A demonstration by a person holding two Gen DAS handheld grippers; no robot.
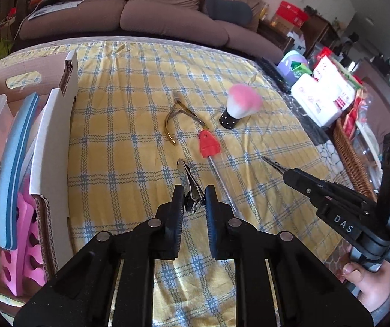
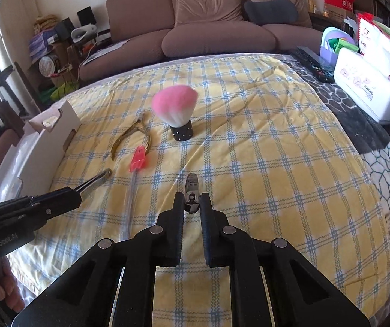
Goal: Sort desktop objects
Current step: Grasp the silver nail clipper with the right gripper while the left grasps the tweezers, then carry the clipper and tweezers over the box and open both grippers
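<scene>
My left gripper is shut on a silver nail clipper, held just above the yellow checked cloth. My right gripper is shut on a second, smaller nail clipper; in the left wrist view it shows at the right. On the cloth lie a gold cuticle nipper, a red-capped tool in a clear tube and an upright pink-and-white brush. A cardboard box at the left holds a blue buffer and pink toe separators.
Along the table's right side stand a white tissue pack, a black remote, a purple holder and a wicker basket. A brown sofa runs behind the far edge. A person's hand grips the right handle.
</scene>
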